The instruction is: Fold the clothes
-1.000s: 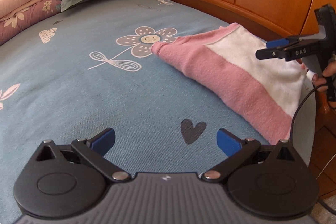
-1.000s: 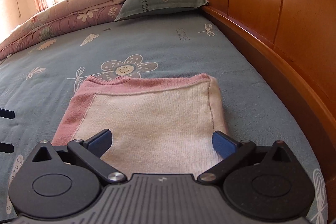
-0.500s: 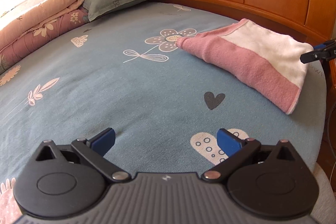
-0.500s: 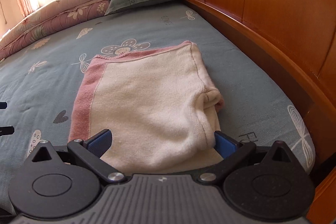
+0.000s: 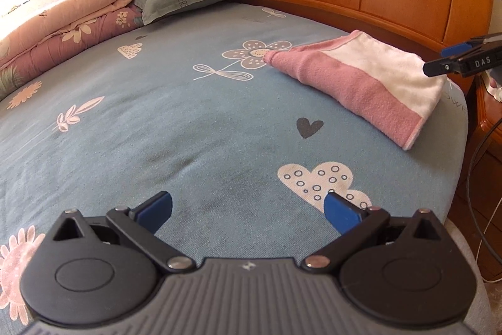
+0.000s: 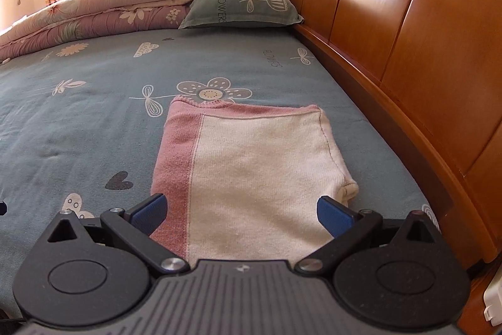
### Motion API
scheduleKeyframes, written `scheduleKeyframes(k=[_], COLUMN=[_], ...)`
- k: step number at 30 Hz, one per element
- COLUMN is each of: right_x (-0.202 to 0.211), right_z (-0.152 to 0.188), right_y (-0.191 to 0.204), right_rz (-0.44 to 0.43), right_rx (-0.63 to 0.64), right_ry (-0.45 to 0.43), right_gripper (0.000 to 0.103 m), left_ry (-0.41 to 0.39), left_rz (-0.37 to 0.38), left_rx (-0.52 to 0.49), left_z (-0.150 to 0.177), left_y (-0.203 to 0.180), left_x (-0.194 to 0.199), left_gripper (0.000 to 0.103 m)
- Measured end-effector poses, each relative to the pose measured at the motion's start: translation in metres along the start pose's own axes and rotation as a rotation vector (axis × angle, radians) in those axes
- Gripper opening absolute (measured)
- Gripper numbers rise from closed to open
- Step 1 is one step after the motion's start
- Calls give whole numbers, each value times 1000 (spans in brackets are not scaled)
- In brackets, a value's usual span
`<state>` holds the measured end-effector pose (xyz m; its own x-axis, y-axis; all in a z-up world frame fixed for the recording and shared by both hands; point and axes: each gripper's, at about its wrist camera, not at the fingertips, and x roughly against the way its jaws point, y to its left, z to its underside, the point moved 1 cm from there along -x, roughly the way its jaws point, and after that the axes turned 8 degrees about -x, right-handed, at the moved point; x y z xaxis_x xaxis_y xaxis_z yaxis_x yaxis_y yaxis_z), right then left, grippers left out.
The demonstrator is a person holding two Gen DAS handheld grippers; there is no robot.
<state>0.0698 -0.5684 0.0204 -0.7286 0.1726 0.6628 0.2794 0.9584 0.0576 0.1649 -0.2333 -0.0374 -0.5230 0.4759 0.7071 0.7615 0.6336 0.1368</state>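
Right wrist view puts the folded pink-and-cream knitted garment point(image 6: 251, 171) at your 12 o'clock on the blue patterned bedsheet point(image 6: 78, 121), beside the wooden headboard point(image 6: 408, 36). Your right gripper point(image 6: 240, 211) and left gripper point(image 5: 248, 211) both stand apart, empty. It looks soft, light and floppy; pinch the thick near edge, through all layers

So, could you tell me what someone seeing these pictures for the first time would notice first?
Most likely the folded pink-and-white knit garment, lying flat on the blue patterned bedsheet close to the orange wooden headboard. The open right gripper sits at its near edge, while the left gripper is open over bare sheet, well apart from it. Farther back, a grey-green pillow leans beside a rolled floral quilt.
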Motion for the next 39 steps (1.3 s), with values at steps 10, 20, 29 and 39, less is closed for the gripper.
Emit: scheduleKeyframes(k=[10, 20, 29, 39], right_x=[-54, -19, -53, -88], right_z=[38, 24, 24, 7], right_y=[-48, -53, -63, -68], right_rz=[57, -94, -48, -22], right_rx=[-129, -271, -343, -338], right_ry=[98, -91, -88, -69], right_gripper=[103, 103, 103, 103], left_ry=[29, 48, 45, 1], left_rz=[35, 17, 2, -14], left_rx=[13, 7, -26, -45], left_z=[6, 7, 9, 4], left_y=[-4, -4, -3, -4], left_x=[-9, -23, -23, -22], left_gripper=[102, 102, 102, 102])
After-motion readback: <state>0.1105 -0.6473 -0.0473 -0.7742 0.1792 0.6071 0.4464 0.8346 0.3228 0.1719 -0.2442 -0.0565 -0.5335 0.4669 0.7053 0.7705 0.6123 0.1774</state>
